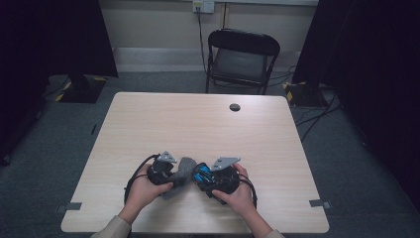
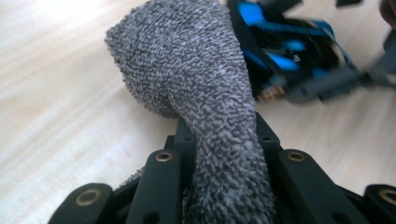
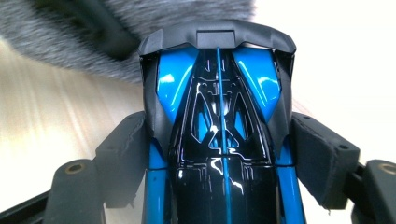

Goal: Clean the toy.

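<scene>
We see the left gripper [image 1: 174,173] pinching a grey cloth [image 2: 196,84], its jaws squeezed nearly together on the fabric. The right gripper [image 1: 200,177] clamps a blue and black toy car [image 3: 219,126] by its sides (the pads press on the bodywork). Both sit low over the table's [image 1: 198,124] near edge, cloth touching the car's end.
</scene>
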`<state>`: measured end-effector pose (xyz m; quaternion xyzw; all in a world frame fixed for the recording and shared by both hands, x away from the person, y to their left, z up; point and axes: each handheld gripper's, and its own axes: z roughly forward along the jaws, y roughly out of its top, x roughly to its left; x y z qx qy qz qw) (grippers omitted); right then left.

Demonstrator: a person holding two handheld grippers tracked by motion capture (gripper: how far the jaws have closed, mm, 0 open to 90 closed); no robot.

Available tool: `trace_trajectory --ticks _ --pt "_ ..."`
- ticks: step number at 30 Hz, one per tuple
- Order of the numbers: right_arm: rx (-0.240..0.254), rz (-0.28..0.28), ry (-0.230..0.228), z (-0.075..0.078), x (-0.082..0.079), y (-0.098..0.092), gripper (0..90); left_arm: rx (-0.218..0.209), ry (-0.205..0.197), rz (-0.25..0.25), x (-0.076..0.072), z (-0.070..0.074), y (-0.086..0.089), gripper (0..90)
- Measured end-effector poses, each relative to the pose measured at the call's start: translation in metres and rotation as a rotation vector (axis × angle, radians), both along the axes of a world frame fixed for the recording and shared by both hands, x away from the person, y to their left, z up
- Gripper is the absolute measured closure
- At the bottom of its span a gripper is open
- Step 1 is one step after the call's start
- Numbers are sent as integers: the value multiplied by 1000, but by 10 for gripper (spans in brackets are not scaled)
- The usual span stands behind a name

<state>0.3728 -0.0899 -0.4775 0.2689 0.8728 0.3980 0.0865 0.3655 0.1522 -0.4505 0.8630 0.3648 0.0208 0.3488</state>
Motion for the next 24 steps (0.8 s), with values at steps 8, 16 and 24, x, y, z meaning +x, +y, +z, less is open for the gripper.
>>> trace_trajectory --ticks 8,16,24 --pt "-37 -35 27 -7 5 -1 256 9 26 36 -3 -5 20 705" --pt "-82 -18 21 -13 3 2 255 21 -12 129 1 -12 31 698" --pt "-105 8 54 -11 6 1 228 25 -15 107 -1 -15 27 698"
